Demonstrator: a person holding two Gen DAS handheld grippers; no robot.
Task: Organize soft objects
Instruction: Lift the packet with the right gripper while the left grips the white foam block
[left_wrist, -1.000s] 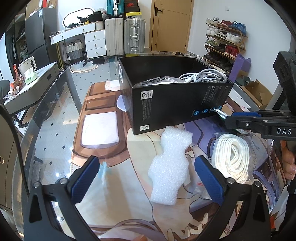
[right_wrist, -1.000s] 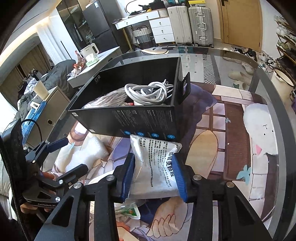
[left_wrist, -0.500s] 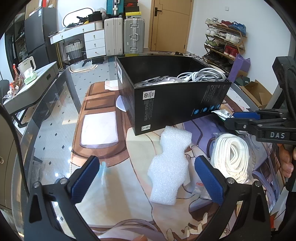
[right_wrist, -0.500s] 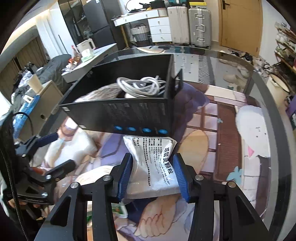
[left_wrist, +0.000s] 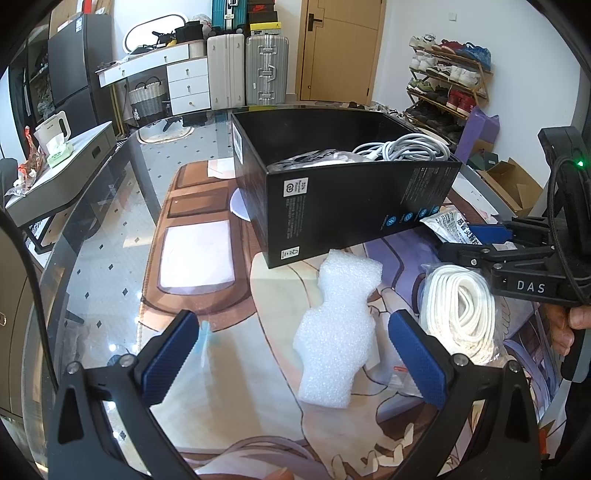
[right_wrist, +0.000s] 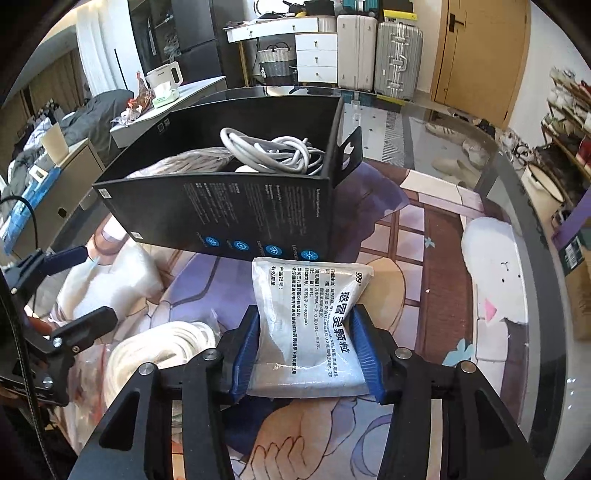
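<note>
The right gripper (right_wrist: 302, 349), clamping the medicine sachet (right_wrist: 308, 325), should lift it clear over the black box's (right_wrist: 229, 214) near wall.

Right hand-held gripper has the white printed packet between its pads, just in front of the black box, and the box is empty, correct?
Not quite. The black box is not empty: the right wrist view shows coiled white cables inside. The right hand-held gripper does have the packet between its pads.

Both wrist views look down, sharing the black box (left_wrist: 343, 206).
</note>
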